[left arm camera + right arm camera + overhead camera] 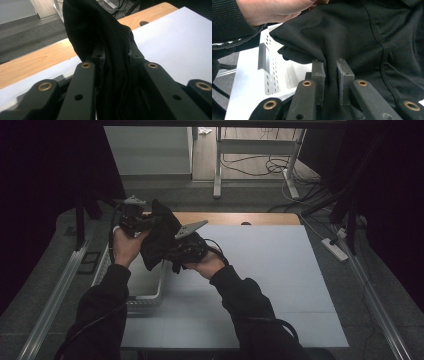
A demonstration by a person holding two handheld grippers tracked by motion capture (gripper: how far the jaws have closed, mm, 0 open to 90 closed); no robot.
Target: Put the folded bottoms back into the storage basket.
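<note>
Both the left hand-held gripper [145, 222] and right hand-held gripper [172, 251] clamp a black cloth [159, 234], lifted above the basket [145, 296] at the worktop's [280, 270] left. Judged step: unfolding; next, spread it apart.

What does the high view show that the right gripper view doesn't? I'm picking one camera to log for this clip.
High view alone: both grippers, left and right, lifting the black garment above the table, whose wooden far edge shows. Right gripper view alone: its fingers pinching a fold, and the garment's stitched seam. Both: the garment, the white perforated basket and the person's left hand.
</note>
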